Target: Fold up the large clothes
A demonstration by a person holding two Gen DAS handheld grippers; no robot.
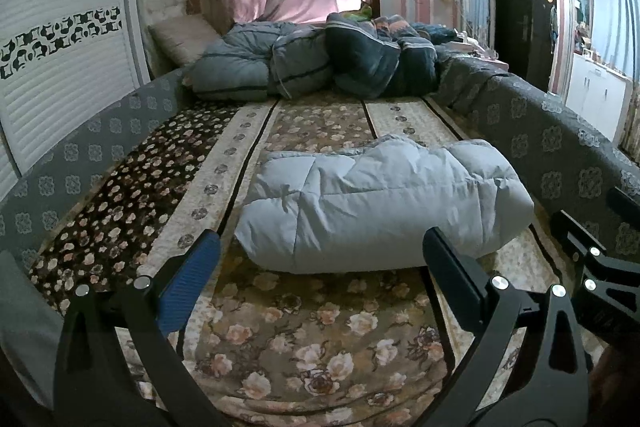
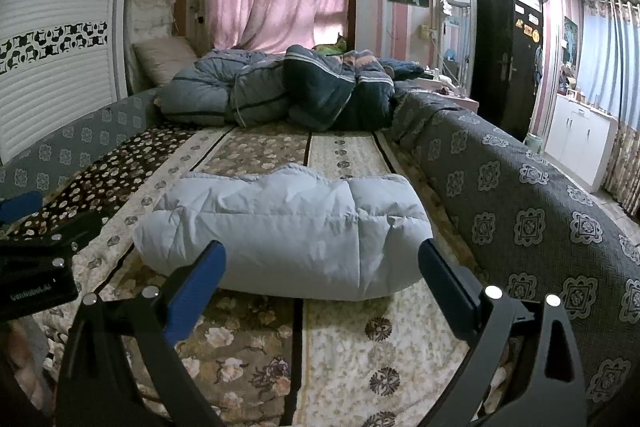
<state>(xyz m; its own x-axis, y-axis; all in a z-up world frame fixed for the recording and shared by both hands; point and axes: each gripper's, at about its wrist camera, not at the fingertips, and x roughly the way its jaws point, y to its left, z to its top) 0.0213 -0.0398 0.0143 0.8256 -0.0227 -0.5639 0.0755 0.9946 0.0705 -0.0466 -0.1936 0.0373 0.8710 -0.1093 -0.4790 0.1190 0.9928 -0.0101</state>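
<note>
i have the left tongs (image 1: 322,259) and right tongs (image 2: 322,267) both spread wide, gripping nothing. the pale blue puffy coat (image 2: 280,231) lies bundled on the bed (image 2: 360,339), just ahead of both. looks folded, or one fold left; next i'd pinch an edge. "genrobot.ai" reads on the left tool body.
</note>
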